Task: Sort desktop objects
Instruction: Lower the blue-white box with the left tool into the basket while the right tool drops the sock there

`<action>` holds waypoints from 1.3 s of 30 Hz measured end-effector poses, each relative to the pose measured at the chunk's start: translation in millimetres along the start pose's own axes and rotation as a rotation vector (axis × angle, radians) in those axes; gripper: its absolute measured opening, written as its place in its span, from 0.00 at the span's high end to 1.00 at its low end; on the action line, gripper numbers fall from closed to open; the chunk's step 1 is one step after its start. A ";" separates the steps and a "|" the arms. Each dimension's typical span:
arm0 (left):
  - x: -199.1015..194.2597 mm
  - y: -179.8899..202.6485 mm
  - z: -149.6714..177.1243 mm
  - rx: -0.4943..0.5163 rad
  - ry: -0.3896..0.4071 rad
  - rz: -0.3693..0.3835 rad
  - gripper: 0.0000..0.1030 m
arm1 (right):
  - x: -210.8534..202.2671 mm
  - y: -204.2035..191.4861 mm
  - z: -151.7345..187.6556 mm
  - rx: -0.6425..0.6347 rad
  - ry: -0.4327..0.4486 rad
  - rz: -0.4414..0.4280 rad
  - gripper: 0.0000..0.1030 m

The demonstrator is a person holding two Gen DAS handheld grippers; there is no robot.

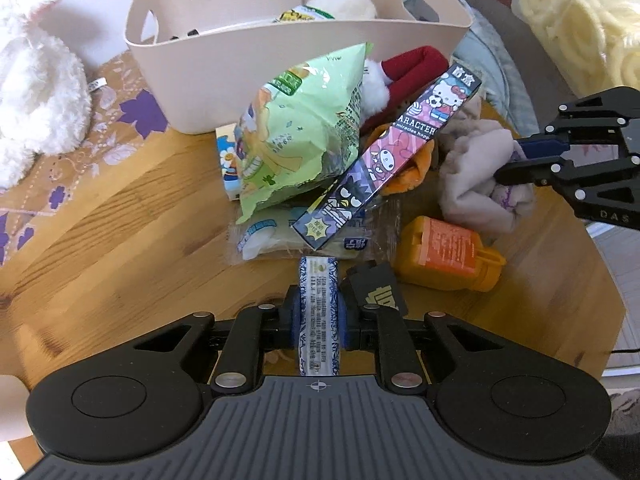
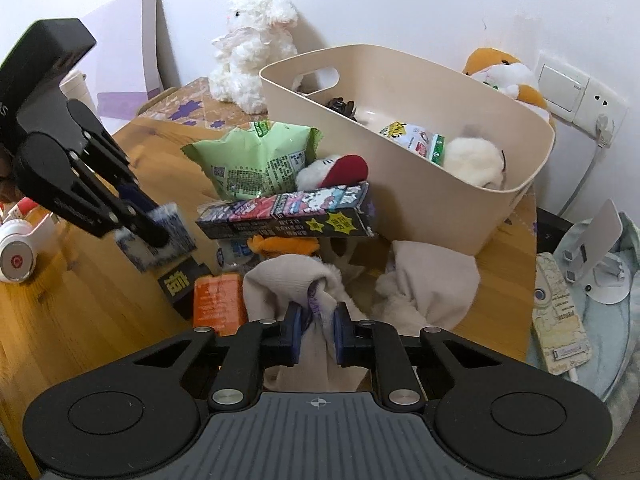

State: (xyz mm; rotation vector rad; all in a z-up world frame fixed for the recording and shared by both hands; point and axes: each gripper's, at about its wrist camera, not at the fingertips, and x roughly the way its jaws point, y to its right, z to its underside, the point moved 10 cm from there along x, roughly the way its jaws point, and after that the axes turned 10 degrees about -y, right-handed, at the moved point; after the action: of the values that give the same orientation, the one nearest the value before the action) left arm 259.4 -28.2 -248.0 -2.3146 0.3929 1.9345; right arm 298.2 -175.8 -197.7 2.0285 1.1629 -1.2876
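Observation:
My left gripper [image 1: 319, 312] is shut on a blue-and-white patterned packet [image 1: 319, 304], held above the wooden table [image 1: 120, 216]; the packet also shows in the right wrist view [image 2: 160, 236]. My right gripper [image 2: 316, 330] is shut on a beige cloth [image 2: 288, 284], also seen at right in the left wrist view [image 1: 476, 172]. The pile holds a green snack bag [image 1: 296, 132], a Hello Kitty box [image 1: 388, 156], an orange bottle [image 1: 444, 256] and a small black box [image 1: 380, 288]. A beige bin [image 1: 248, 52] stands behind, holding a snack pack [image 2: 416, 140] and a white plush [image 2: 476, 160].
A white plush rabbit [image 2: 252, 44] sits at the back left by a floral box [image 1: 120, 108]. White headphones [image 2: 16, 256] lie at the table's left edge. An orange plush [image 2: 508, 76] sits behind the bin. A wall socket [image 2: 592, 108] and a white stand [image 2: 600, 256] are at right.

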 end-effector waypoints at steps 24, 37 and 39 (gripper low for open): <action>-104.8 -25.0 -84.5 -0.051 0.261 -0.004 0.83 | -104.8 61.1 -66.7 0.012 0.258 0.135 0.88; -128.3 -26.4 -96.4 -0.049 0.302 0.046 0.83 | -111.6 75.9 -99.0 0.015 0.320 0.146 0.88; -134.1 -32.7 -97.2 -0.064 0.311 0.051 0.83 | -110.2 76.5 -103.5 0.012 0.321 0.144 0.88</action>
State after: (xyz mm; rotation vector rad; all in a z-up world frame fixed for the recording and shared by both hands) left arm 339.0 -2.2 -101.5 -2.6790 0.4248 1.6286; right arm 391.9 -184.4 -56.8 2.3419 1.1189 -0.9250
